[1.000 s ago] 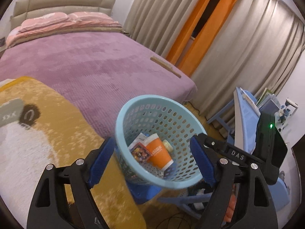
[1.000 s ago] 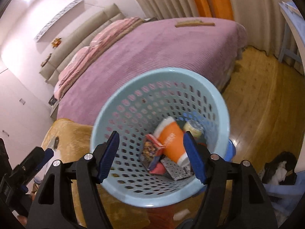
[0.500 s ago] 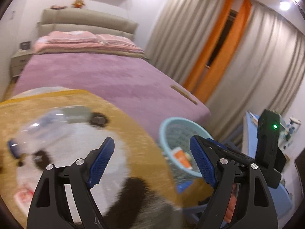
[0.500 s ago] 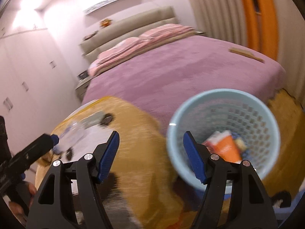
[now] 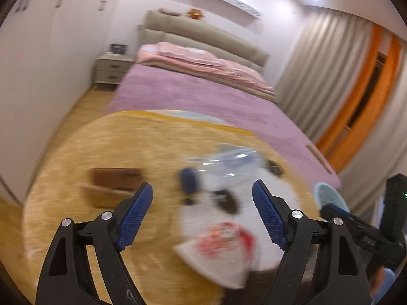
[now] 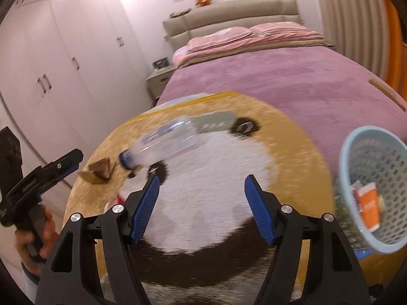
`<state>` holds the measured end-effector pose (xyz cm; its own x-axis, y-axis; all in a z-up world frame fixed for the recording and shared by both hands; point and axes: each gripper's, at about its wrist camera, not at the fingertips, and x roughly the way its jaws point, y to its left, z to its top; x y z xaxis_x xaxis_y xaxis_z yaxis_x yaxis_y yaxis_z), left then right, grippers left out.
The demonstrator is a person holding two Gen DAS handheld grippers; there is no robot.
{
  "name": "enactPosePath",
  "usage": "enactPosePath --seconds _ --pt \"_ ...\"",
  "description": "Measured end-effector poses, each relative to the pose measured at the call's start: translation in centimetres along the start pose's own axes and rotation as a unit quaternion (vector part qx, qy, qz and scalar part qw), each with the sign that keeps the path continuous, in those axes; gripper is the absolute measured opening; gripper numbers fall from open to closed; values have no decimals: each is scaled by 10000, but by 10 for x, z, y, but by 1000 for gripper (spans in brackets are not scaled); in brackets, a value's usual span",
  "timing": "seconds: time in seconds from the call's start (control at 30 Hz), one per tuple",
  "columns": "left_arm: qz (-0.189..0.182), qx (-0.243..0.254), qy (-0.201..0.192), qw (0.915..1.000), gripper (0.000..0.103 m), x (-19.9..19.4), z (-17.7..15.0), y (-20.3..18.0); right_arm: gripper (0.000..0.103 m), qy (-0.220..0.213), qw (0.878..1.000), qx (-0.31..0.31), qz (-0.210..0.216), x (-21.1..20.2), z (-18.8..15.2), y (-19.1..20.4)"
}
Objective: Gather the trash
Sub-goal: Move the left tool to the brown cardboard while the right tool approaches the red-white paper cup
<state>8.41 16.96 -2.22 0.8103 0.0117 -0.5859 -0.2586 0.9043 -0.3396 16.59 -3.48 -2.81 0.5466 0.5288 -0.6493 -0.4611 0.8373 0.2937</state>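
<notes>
Right now both tools hang over the round yellow rug [image 5: 76, 152] with its cartoon animal face, and neither has hold of anything. The left tool [image 5: 202, 216] has its blue pads wide apart, with nothing between them but rug. The right tool [image 6: 202, 207] is just the same, pads spread and nothing gripped.

On the rug lies the trash. A clear plastic bottle [image 5: 223, 167] with a blue cap rests on its side, cap toward the left tool, just beyond its tips; in the right wrist view the bottle [image 6: 162, 145] sits up and to the left of that tool's left pad. Beside the bottle, further left, is a small brown cardboard box [image 5: 114, 183], which looks open, though it is blurred. Nearer the left tool, between its pads and a little lower, lies a white wrapper with red print [image 5: 223, 249]; only a corner of it shows in the right wrist view, behind the left pad.

The light blue perforated basket [image 6: 356, 147] stands at the rug's right edge, well apart from the bottle. Inside it I can see an orange cup [image 6: 370, 209] and a few other scraps. Its rim [image 5: 328, 195] just peeks out beyond the left tool's right pad.

Behind it all is the bed [image 6: 292, 76] with a purple cover and pink pillows, a nightstand [image 5: 112, 68] next to it, and white wardrobes [image 6: 51, 63] along the wall.
</notes>
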Motion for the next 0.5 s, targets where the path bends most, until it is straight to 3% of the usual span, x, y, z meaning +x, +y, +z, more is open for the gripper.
enactPosePath --seconds 0.27,0.5 --pt "498 -446 96 9977 78 -5 3 70 86 433 9981 -305 305 37 -22 57" --pt "428 -734 204 9962 78 9 -2 104 92 610 9944 -803 311 59 -42 95"
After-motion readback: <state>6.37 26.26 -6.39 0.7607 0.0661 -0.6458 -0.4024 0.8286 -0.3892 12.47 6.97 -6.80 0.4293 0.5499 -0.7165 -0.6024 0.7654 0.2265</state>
